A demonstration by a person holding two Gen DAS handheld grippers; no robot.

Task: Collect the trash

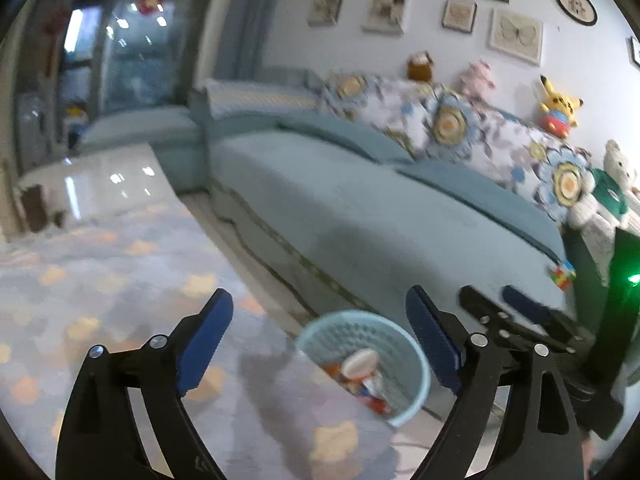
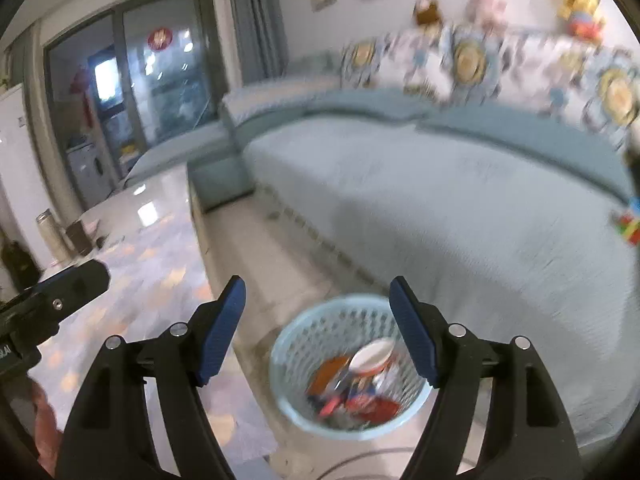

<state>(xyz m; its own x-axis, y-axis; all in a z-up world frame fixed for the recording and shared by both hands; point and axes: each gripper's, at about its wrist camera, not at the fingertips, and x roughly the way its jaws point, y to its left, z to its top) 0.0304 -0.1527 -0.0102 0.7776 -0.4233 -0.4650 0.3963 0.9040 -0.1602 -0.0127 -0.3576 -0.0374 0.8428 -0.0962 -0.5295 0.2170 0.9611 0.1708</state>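
Observation:
A pale blue mesh waste basket (image 2: 296, 344) stands on the floor beside the sofa and holds colourful wrappers and a white-lidded cup (image 2: 374, 354). My right gripper (image 2: 318, 328) is open and empty, held above the basket. My left gripper (image 1: 320, 340) is open and empty, above the same basket (image 1: 416, 400), with the cup (image 1: 362, 362) inside. The right gripper's fingers (image 1: 524, 304) show at the right of the left wrist view. Part of the left gripper's body (image 2: 60, 292) shows at the left edge of the right wrist view.
A long blue sofa (image 1: 360, 208) with floral cushions (image 1: 452, 124) and plush toys (image 1: 558, 106) runs along the wall. A small colourful cube (image 1: 562, 274) lies on its seat edge. A patterned rug (image 1: 100, 280) covers the floor left of the basket. A glossy table (image 1: 92, 184) stands further back.

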